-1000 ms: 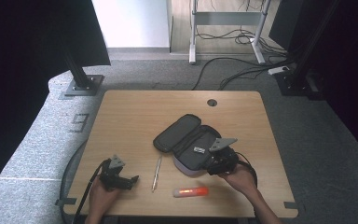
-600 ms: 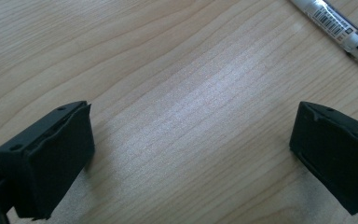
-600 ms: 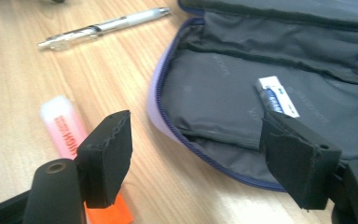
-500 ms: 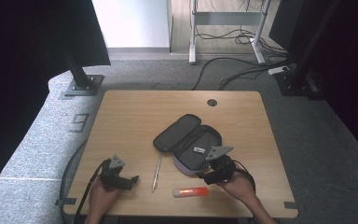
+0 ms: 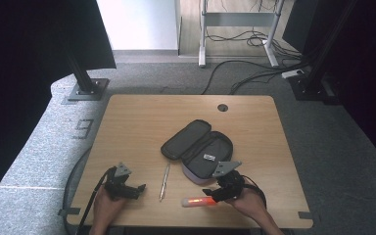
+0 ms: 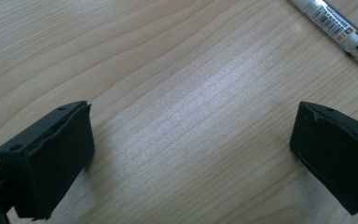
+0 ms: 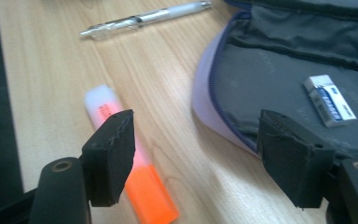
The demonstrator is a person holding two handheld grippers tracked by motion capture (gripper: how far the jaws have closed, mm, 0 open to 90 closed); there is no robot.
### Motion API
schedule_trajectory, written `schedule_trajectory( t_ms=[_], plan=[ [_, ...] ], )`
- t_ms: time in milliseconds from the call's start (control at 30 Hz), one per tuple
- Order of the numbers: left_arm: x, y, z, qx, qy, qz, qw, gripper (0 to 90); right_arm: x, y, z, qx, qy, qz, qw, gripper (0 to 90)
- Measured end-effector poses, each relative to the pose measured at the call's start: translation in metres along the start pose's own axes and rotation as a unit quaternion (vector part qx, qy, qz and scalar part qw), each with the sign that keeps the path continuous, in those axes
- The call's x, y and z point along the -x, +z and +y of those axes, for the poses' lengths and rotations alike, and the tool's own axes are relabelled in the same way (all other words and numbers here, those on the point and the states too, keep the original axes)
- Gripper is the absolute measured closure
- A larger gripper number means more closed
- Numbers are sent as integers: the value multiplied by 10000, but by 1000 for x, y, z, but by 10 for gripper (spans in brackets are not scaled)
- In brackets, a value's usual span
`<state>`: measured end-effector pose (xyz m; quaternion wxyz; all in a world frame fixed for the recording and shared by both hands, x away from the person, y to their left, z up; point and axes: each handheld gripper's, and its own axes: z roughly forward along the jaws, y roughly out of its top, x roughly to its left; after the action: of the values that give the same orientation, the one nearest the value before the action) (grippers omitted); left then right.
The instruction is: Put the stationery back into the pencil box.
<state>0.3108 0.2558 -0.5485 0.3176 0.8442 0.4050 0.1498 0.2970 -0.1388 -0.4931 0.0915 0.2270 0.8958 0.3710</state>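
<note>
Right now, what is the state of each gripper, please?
Left gripper: open, empty, over bare table.
Right gripper: open, holding nothing, one jaw above the orange highlighter, beside the pencil case.

A light wooden rectangular table (image 5: pixel 142 122) with rounded corners stands on grey speckled carpet (image 5: pixel 39 152). A round dark cable port (image 5: pixel 222 107) sits near the table's far edge, at about 12 o'clock. At 10 o'clock a black slanted post rises from a flat metal foot plate (image 5: pixel 84 89). At 12 o'clock stands a white wall panel (image 5: pixel 139 22), with a grey metal desk frame (image 5: pixel 235 24) beside it. Black cables (image 5: pixel 254 78) trail across the carpet toward 2 o'clock, where dark curtains (image 5: pixel 362 58) hang.
</note>
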Motion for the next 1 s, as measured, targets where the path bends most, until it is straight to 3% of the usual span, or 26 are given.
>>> schedule_trajectory(
  t_ms=[467,733,1000],
  plan=[
    [0,0,0,0,0,0,10000,0,-20,11,0,-160,-202,361,9990,317],
    [0,0,0,-1,-1,1,10000,0,-25,19,-3,-214,-227,665,9973,395],
    [0,0,0,0,0,1,10000,0,-27,29,-7,-367,-393,747,9958,492]
  ],
)
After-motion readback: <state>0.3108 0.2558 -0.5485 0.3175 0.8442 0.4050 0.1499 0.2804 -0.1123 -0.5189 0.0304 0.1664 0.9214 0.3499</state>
